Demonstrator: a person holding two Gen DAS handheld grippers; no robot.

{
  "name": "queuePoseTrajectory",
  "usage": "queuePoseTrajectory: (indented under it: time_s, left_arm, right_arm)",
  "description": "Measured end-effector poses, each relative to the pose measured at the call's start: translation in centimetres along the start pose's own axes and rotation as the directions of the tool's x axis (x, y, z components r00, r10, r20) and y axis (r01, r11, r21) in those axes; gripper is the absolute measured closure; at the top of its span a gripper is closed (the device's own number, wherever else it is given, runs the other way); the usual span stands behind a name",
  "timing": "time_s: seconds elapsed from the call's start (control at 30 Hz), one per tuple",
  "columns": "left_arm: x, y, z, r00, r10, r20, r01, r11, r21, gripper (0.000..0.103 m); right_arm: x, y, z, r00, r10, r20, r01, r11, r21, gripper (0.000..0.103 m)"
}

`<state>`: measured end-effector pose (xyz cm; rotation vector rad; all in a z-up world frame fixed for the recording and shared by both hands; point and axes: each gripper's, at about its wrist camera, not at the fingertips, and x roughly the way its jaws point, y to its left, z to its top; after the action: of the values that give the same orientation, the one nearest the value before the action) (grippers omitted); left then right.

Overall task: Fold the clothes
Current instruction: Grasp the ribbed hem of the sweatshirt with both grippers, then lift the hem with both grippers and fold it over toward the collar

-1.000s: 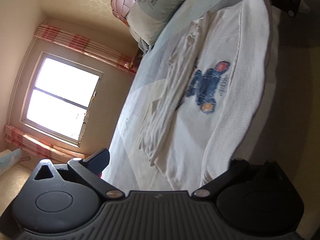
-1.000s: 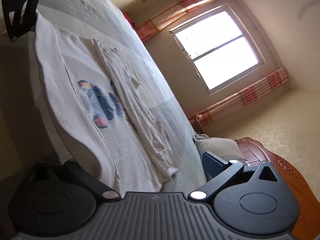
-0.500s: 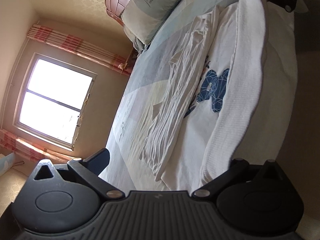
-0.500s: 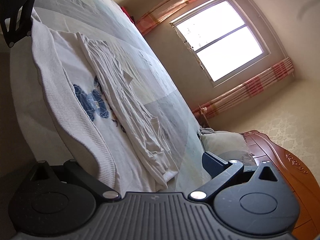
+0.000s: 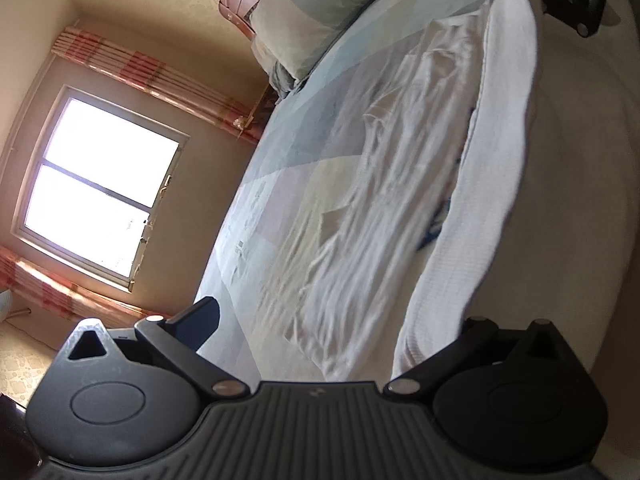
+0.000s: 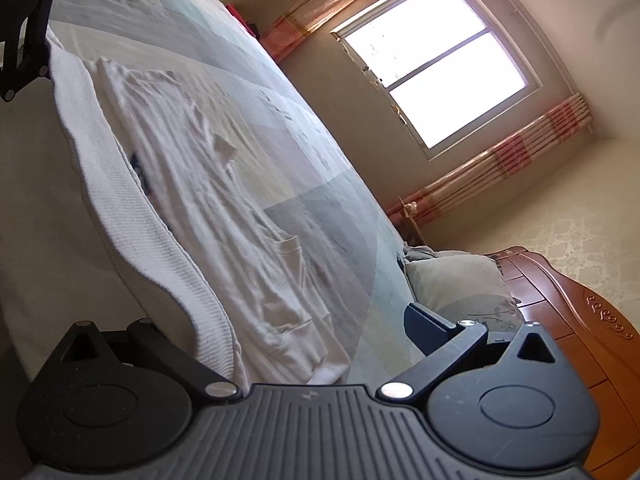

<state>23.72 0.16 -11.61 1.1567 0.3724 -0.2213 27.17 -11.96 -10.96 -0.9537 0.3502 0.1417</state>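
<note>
The pillow (image 5: 320, 12) bears a small dark label (its lettering is too blurred to read).

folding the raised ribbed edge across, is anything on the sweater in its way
Nothing visible does: the sweater under the ribbed edge is bare, and the pillow sits off it at the head of the bed.

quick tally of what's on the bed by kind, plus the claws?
White garment: 1
Pillow: 1
Claws: 2, left claw and right claw
Total: 4
</note>
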Motion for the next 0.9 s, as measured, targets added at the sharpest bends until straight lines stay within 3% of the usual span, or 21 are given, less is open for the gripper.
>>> queuePoseTrajectory:
  time_s: [0.4, 0.63, 0.77, 0.9]
  left_arm:
    - [6.3, 2.0, 1.7, 0.999, 0.039, -0.021, -0.04, 0.998, -0.048, 0.0]
    - [10.0, 3.4, 2.1, 0.998, 0.034, -0.049, -0.038, 0.995, -0.097, 0.0]
    - [12.2, 3.3, 1.9, 0.997, -0.016, -0.074, 0.008, 0.994, -0.109, 0.0]
    - [13.9, 2.4, 1.5, 0.989, -0.103, -0.108, 0.089, 0.989, -0.122, 0.0]
  right_arm:
    - [7.1, -2.6, 1.2, 0.999, -0.037, 0.01, 0.036, 0.999, 0.024, 0.0]
    - [10.9, -3.7, 2.0, 1.0, -0.017, 0.021, 0.016, 0.999, 0.034, 0.0]
    - [13.7, -3.7, 1.9, 0.999, 0.047, -0.007, -0.047, 0.997, 0.056, 0.0]
    - [16.3, -3.6, 0.8, 0.981, 0.182, -0.073, -0.17, 0.976, 0.139, 0.0]
